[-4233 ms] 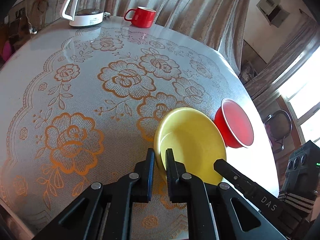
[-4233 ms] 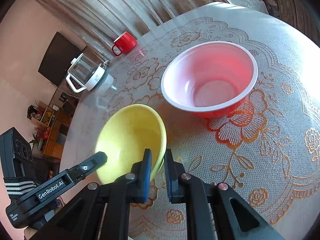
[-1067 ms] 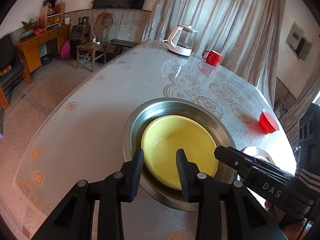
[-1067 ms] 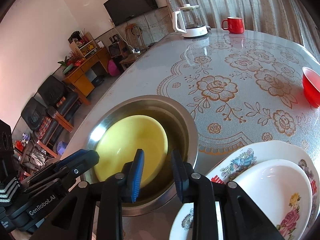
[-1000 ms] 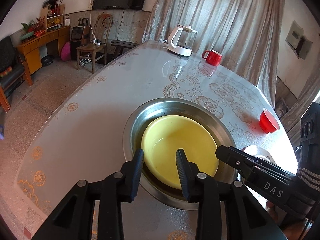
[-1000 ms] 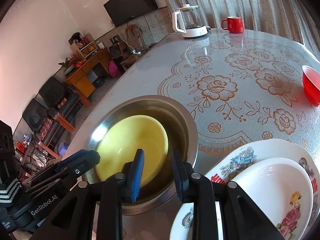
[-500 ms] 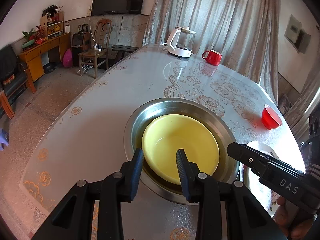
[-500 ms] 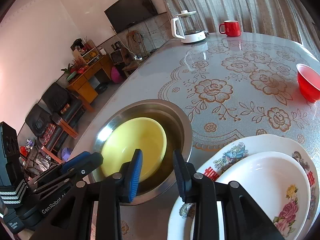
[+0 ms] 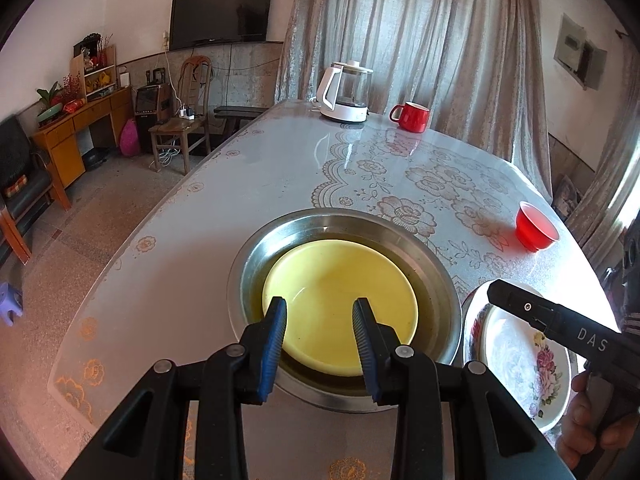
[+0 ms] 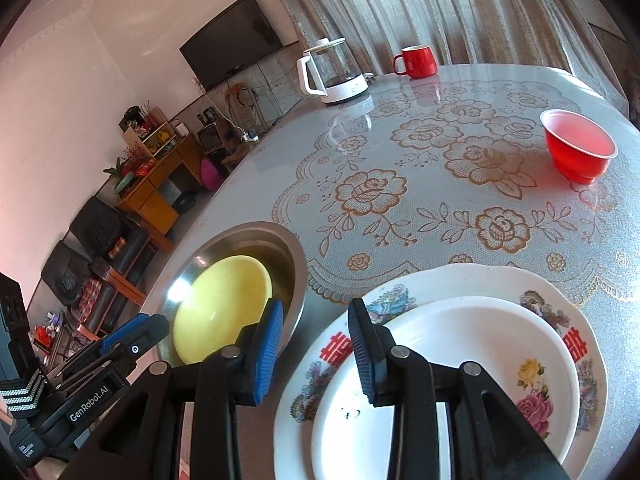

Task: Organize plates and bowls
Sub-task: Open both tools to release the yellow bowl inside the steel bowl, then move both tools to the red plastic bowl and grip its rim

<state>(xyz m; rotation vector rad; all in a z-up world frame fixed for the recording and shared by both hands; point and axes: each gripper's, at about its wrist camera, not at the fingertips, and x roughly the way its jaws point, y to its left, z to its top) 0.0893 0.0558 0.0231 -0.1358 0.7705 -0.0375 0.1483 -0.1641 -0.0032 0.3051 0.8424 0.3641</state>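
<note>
A yellow bowl (image 9: 340,280) lies inside a wide steel basin (image 9: 344,218) near the table's front edge. My left gripper (image 9: 320,308) hovers open over the bowl's near rim, nothing between its blue pads. In the right wrist view my right gripper (image 10: 316,312) stands open over the gap between the basin (image 10: 256,229) and a flowered plate (image 10: 440,276), holding nothing. A smaller white plate (image 10: 460,360) rests on the flowered one. A red bowl (image 10: 580,148) stands alone further back on the right. The yellow bowl (image 10: 224,312) shows to the left of the right gripper.
A white kettle (image 9: 344,92) and a red mug (image 9: 412,116) stand at the table's far end. The floral tablecloth (image 10: 400,184) spreads between basin and red bowl. The table edge drops to the floor on the left; chairs and a cabinet stand beyond.
The yellow bowl, earlier gripped at its rim by both grippers, now lies free in the basin. The right gripper has drifted right toward the plates with slightly wider jaws. The left gripper has hardly moved.
</note>
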